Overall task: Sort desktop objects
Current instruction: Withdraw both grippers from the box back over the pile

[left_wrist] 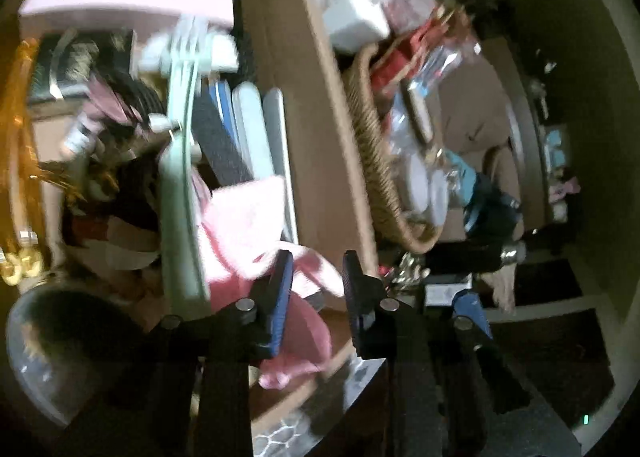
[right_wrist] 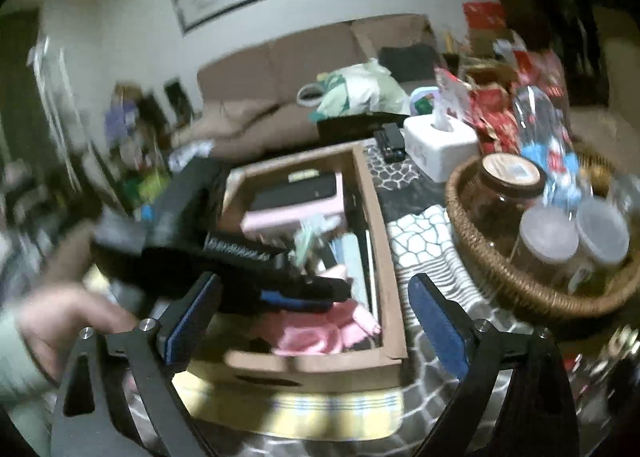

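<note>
A cardboard box on the table holds a pink cloth, a pink case, nail files and other small items. In the left wrist view my left gripper hangs over the box wall, jaws open, with the pink cloth right under its left finger; nothing is gripped. The same gripper shows in the right wrist view reaching into the box. My right gripper is wide open and empty, held above the box's near end.
A wicker basket with jars and a plastic bottle stands right of the box. A white tissue box and a remote lie behind. A patterned cloth covers the table. A sofa is at the back. Mint-green item inside the box.
</note>
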